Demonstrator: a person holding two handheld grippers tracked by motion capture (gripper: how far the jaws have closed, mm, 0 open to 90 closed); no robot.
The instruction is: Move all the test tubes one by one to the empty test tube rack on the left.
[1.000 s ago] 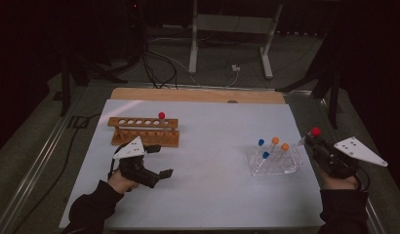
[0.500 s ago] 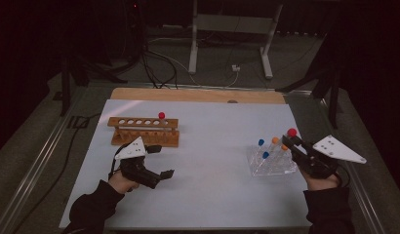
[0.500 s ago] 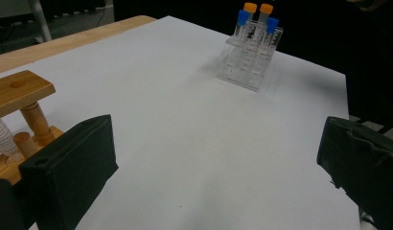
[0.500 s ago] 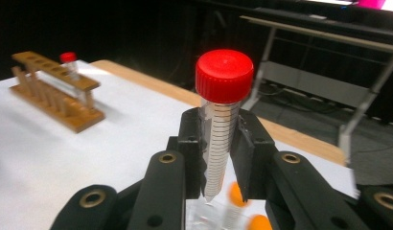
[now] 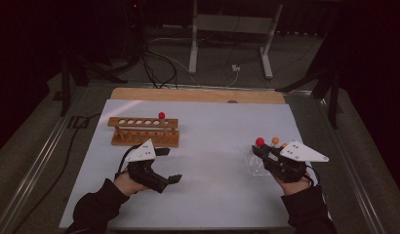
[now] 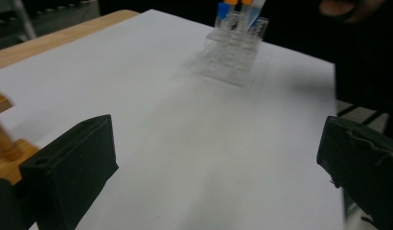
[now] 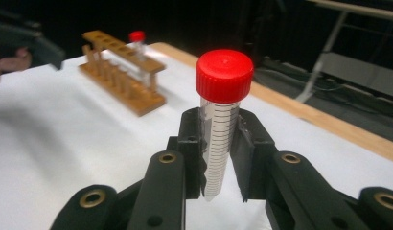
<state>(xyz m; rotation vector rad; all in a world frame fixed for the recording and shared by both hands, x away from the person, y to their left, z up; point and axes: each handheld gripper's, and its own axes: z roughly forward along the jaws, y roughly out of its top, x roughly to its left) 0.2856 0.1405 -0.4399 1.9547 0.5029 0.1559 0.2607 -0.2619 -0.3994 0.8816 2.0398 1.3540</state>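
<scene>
White table sheet point(image 5: 212, 146), dark room. Right gripper point(image 7: 222, 158) clamped on red-capped graduated plastic tube point(image 7: 222, 115); left gripper point(image 6: 209, 158) wide, empty. Transfer underway; next, likely insertion into wooden rack point(image 5: 144, 130).

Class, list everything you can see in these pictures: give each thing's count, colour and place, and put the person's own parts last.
Wooden test-tube rack: one, brown, far left of the sheet, one red-capped tube standing at its right end.
Clear plastic tube rack: one, transparent, right side; orange-capped and blue-capped tubes stand in it, exact number unclear.
Red-capped graduated clear tube: one, clamped in the right claw.
White sheet: one, covering the table.
Wooden tabletop edge: one, tan, along the far side.
Cables: several, dark and white, on the floor beyond.
Left claw: black, open, near the wooden rack.
Right claw: black, shut on the tube.
</scene>
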